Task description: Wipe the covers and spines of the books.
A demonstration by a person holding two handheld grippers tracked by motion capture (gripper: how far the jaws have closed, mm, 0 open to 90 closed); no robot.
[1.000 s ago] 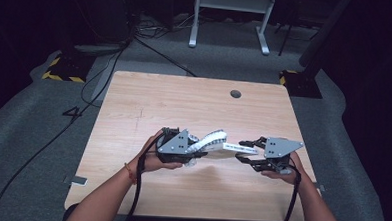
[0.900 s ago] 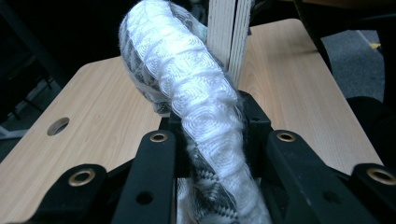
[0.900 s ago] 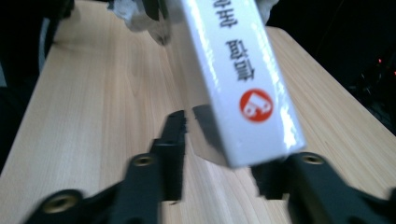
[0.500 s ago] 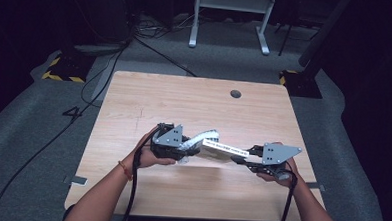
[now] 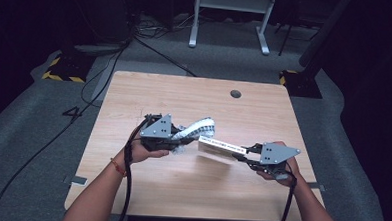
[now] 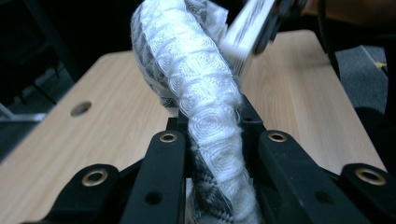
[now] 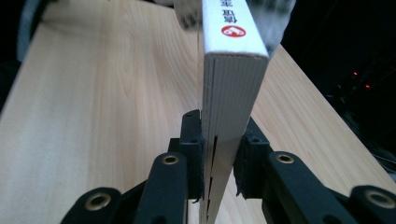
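Observation:
A white paperback book (image 5: 221, 146) with printing on its spine is held above the wooden table (image 5: 184, 95). My right gripper (image 5: 239, 155) is shut on its near edge, and in the right gripper view the book (image 7: 231, 70) stands on edge between the jaws of my right gripper (image 7: 223, 126). A white and grey patterned cloth (image 5: 201, 126) hangs bunched from my left gripper (image 5: 180, 137), whose jaws have just been closing tighter on it. In the left gripper view the cloth (image 6: 196, 74) rises from my left gripper (image 6: 212, 116) and its far end reaches the book (image 6: 247, 28).
A round cable hole (image 5: 236, 93) sits near the table's far edge. Black cables trail from both grippers past the table's near edge. Beyond the table are a white frame's legs (image 5: 228, 22) and a yellow-black striped block (image 5: 63, 72) on the grey floor.
My left gripper has moved left and slightly up with the cloth, so more of the book is bare. The right hand has stayed about where it was.

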